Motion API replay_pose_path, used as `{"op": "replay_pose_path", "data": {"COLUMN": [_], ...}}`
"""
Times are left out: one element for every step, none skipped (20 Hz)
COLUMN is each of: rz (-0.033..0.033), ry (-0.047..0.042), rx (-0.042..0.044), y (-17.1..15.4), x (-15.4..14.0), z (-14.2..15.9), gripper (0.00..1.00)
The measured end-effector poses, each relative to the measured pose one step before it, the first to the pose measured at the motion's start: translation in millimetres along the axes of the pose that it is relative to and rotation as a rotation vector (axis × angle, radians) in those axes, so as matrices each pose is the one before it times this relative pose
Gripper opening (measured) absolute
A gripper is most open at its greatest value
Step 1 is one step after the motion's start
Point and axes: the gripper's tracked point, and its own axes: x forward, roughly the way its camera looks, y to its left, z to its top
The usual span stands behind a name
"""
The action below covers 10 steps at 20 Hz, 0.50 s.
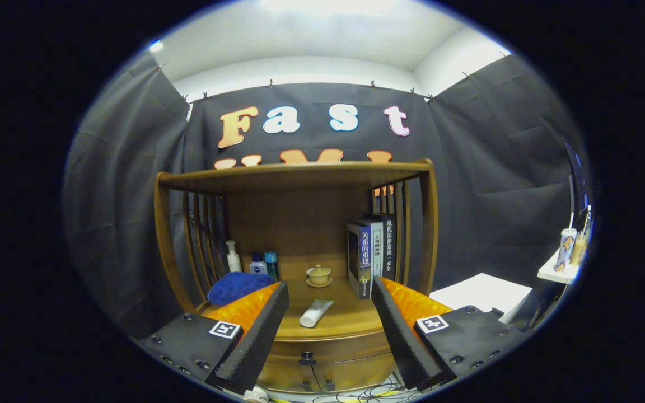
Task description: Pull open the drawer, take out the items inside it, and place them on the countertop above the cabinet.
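The gripper (331,296) hangs wide open with nothing between its fingers and touching nothing, its two fingers framing the front of a small wooden cabinet with slatted sides (297,235). In the gap between the fingers, just ahead of them at 12 o'clock, a white squeeze tube (315,313) lies on the cabinet's wooden countertop (350,319), cap end toward the gripper. Below the countertop's front edge, at 6 o'clock from the tube, the curved wooden drawer front (328,350) is closed, with a small dark knob (306,355) at its middle. Beyond the tube, at 12 o'clock, a small tan lidded cup on a saucer (319,275) stands with open room around it. At 10 o'clock a folded blue cloth (237,286) lies just beyond the left finger, and behind it a white pump bottle (233,257) and two small blue bottles (263,263) stand close together. At 2 o'clock a row of upright books (371,252) leans against the right slats. A wooden top shelf (294,173) roofs the space.
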Motion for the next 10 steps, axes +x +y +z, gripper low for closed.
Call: {"op": "replay_pose_path", "data": {"rz": [0.00056,-0.00337,-0.00642,-0.00288,0.00046,0.00196,0.00259,0.00194,0.00291,0.00322], "ry": [-0.0082,-0.00397,-0.00036,-0.00337,-0.00003,0.00191,0.00252,-0.00002,0.00115,0.00239], "rx": [0.0078,0.00258,-0.00001,-0.00025,-0.00472,-0.00995,-0.01091,-0.00972,-0.00782,-0.00467], "y": [-0.28,-2.04,-1.42,-0.33,0.87,0.84,1.1,1.59,1.58,1.67], "x": [-4.6,-3.31,-3.04,-3.55,-1.38,-0.02,-0.65,-0.61,-0.01,-0.21], "z": [3.44,2.13,0.68,4.82,0.17,-2.02,-2.09,-0.6,-0.76,-1.59], "gripper": [0.98,0.98,0.98,0.98,0.98,0.98,0.98,0.98,0.98,0.98]}}
